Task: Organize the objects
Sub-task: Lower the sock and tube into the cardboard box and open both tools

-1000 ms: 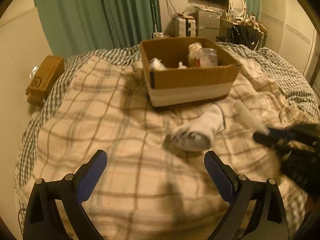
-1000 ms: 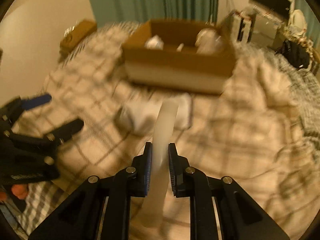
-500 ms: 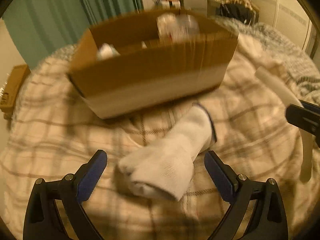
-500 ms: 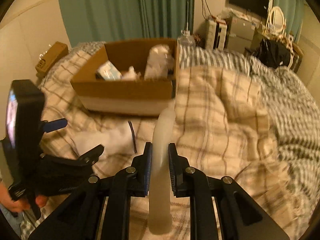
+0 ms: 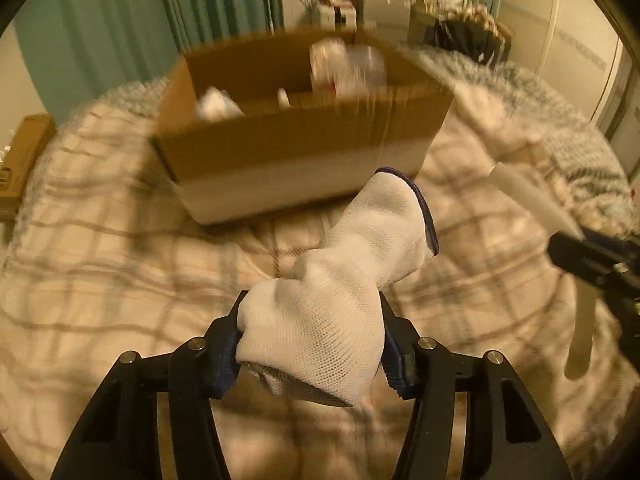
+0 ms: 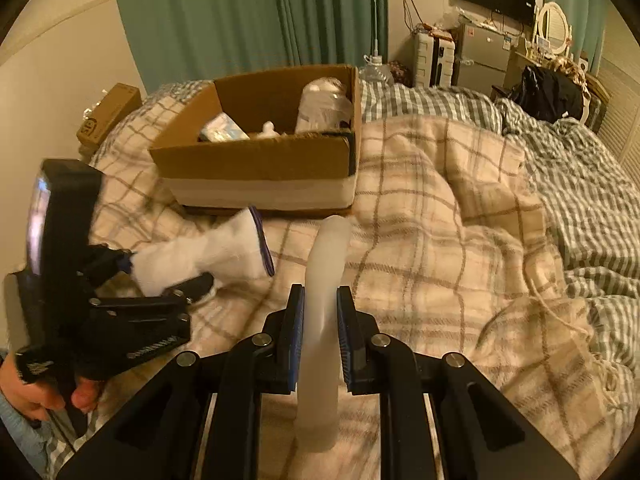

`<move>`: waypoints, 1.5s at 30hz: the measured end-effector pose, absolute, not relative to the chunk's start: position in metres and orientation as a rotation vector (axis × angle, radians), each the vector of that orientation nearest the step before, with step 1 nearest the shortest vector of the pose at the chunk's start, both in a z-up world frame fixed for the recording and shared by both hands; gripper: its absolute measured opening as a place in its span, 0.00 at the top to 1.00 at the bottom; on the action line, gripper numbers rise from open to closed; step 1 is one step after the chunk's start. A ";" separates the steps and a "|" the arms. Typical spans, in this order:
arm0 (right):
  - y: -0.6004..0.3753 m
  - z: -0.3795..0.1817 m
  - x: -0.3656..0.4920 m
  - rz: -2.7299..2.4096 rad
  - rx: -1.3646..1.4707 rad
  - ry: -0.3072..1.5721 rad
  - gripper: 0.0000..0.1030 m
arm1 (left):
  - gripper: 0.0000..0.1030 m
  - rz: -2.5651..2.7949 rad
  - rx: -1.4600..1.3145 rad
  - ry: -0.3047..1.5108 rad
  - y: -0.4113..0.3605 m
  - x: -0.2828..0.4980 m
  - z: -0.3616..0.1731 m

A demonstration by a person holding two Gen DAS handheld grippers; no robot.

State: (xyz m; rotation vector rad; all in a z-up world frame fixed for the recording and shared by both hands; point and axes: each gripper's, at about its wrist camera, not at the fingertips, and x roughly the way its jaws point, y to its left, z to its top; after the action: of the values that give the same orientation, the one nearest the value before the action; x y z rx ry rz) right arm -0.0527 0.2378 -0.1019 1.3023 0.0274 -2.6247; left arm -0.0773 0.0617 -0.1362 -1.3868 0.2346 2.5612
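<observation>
My left gripper (image 5: 310,340) is shut on a white sock (image 5: 344,276) with a dark blue cuff and holds it just above the plaid blanket, in front of the open cardboard box (image 5: 304,148). In the right wrist view the sock (image 6: 208,256) sticks out of the left gripper (image 6: 132,276) at the left. My right gripper (image 6: 319,316) is shut on a pale translucent tube (image 6: 324,292) that points toward the box (image 6: 260,168). The tube also shows in the left wrist view (image 5: 532,200) at the right edge.
The box holds a plastic bottle (image 6: 324,104), a small packet (image 6: 224,130) and other small items. The bed has a cream plaid blanket (image 6: 460,240) and a grey checked duvet (image 6: 580,184). A brown carton (image 6: 108,116) lies at the bed's left. Green curtains and furniture stand behind.
My left gripper moved forward over the sock and closed on it, lifting it. My right gripper kept hold of the tube and shifted a little relative to the box.
</observation>
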 end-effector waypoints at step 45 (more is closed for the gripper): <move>0.191 -0.060 -0.270 -2.648 1.090 0.034 0.37 | 0.28 2.787 -1.208 0.251 0.058 -0.250 -0.082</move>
State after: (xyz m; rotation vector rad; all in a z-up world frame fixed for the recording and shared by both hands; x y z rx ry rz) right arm -0.2699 0.1905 -0.0598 1.0903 0.0344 -2.6483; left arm -0.2501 0.0583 -0.0820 -1.2080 0.2506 2.7868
